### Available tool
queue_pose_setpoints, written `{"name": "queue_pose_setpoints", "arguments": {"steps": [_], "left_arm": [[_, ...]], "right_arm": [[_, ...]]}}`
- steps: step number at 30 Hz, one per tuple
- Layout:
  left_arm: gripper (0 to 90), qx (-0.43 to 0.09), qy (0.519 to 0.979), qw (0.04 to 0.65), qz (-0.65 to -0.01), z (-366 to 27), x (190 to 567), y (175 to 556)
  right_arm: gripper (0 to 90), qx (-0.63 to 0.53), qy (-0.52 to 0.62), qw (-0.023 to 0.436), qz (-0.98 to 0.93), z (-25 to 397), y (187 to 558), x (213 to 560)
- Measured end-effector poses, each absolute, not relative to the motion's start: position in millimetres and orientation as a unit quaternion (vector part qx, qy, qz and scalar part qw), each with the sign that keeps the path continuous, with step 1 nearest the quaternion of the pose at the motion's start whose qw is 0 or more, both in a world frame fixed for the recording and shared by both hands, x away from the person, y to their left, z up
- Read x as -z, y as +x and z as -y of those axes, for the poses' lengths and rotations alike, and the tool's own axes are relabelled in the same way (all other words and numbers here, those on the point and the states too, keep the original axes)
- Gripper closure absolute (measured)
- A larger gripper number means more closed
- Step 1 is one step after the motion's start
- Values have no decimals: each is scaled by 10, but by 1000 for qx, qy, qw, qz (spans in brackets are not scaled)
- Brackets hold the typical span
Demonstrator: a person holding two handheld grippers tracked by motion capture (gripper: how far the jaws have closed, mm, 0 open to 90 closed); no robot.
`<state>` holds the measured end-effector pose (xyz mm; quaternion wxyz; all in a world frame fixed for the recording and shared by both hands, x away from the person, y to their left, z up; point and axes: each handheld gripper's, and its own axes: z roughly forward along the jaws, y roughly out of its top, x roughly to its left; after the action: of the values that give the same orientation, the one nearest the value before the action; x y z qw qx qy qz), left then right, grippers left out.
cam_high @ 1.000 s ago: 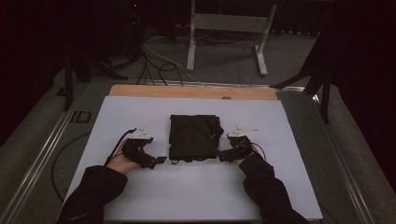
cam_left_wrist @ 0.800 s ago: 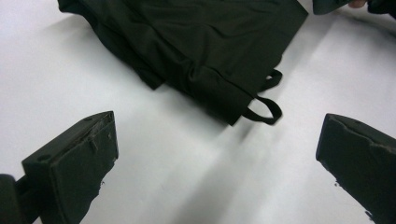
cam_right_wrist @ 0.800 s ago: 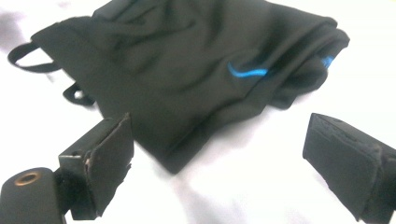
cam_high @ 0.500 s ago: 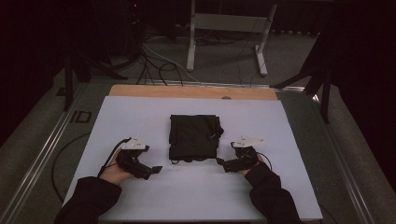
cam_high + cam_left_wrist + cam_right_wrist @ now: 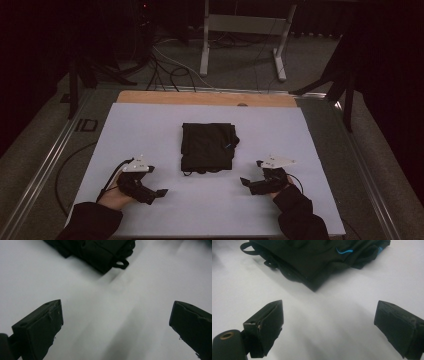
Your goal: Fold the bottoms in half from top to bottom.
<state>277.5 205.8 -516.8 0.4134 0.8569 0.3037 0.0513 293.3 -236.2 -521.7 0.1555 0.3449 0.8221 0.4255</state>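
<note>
**Folded dark garment centred on the table, both grippers standing off at its near corners**

A dim room with a metal stand and loose cables on the floor lies beyond a white-topped table [image 5: 150,125] with a wooden strip along its far edge. A black folded garment [image 5: 207,147] lies flat near the table's middle, roughly rectangular, its long axis running away from the person. A small blue mark [image 5: 344,251] shows on its right side, and thin loops [image 5: 121,263] poke out from the near edge.

The left gripper [image 5: 161,192] rests low at the near left, the right gripper [image 5: 246,182] at the near right. Both are apart from the cloth, each pointing inward and forward toward a near corner. The right one looks slightly nearer to the fabric; the left sits farther back toward the table's near edge. In both gripper views the fingers [image 5: 40,327] are spread wide with bare table between them, holding nothing; the garment's near corner lies ahead of them and a little to the left in each view.

Open white surface surrounds the garment on all sides, with most room to the left and right. Any next move would probably start from the near edge, which both grippers can reach unobstructed.
</note>
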Motion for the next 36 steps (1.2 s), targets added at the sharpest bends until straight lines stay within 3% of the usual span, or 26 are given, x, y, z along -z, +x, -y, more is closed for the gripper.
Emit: {"name": "queue_pose_setpoints", "arguments": {"steps": [36], "left_arm": [[4, -65, 847, 404, -338, -2559, 5275, 2266]], "right_arm": [[88, -412, 372, 189, -810, 2993, 2318, 5225]]}}
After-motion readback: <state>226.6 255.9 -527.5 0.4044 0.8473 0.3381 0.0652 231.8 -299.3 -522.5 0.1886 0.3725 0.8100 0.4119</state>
